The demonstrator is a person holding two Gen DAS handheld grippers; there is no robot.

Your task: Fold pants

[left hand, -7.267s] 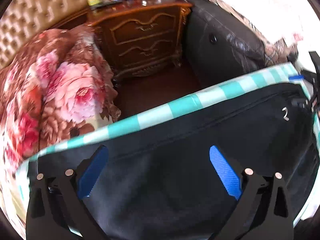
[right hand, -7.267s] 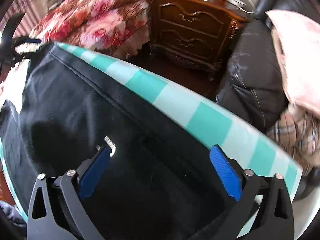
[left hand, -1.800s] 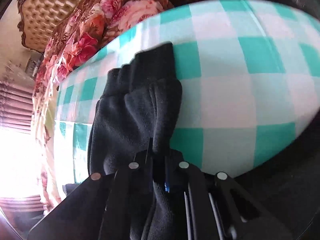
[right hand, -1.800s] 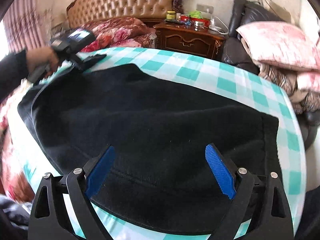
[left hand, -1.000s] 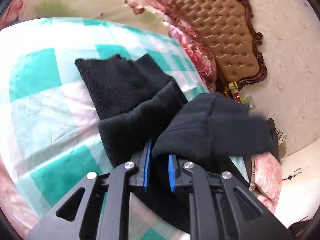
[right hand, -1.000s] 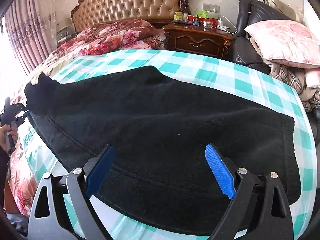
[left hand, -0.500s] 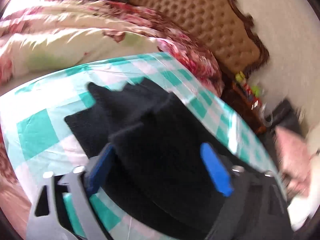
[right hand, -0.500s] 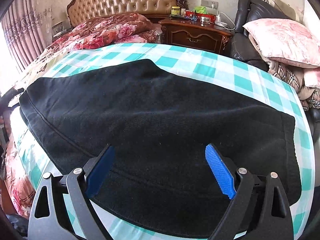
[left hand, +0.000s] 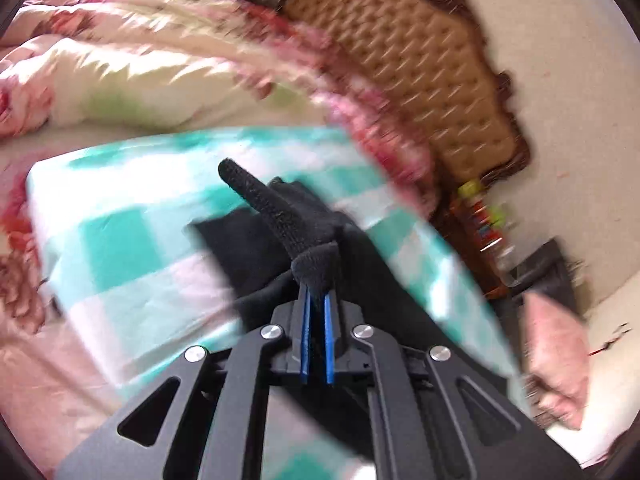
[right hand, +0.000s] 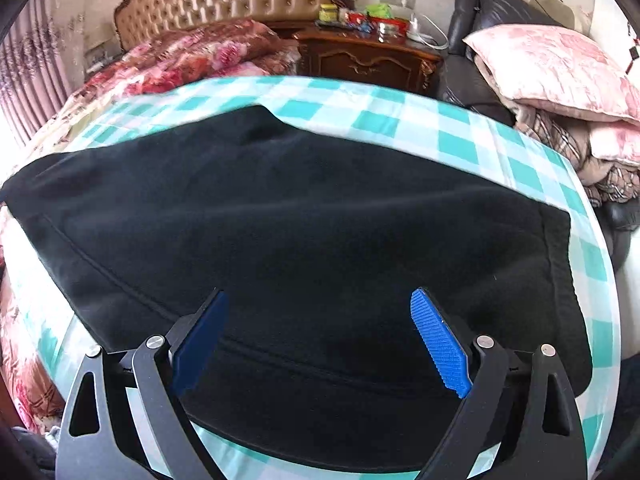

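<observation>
Black pants (left hand: 280, 216) cuff pinched in left hand-held gripper (left hand: 316, 300), right hand-held gripper (right hand: 320, 320) spread wide above pants, empty.

My left wrist camera looks steeply down along the left tongs (left hand: 316, 300), close over a corner of the pants (left hand: 280, 232), with the headboard (left hand: 420, 80) at upper right. My right wrist camera sits back, facing down over the spread pants (right hand: 300, 220) toward the headboard (right hand: 224, 4) at upper left. Both views share the checked cloth (left hand: 120, 248) (right hand: 460, 136) and nightstand (right hand: 368, 60).
</observation>
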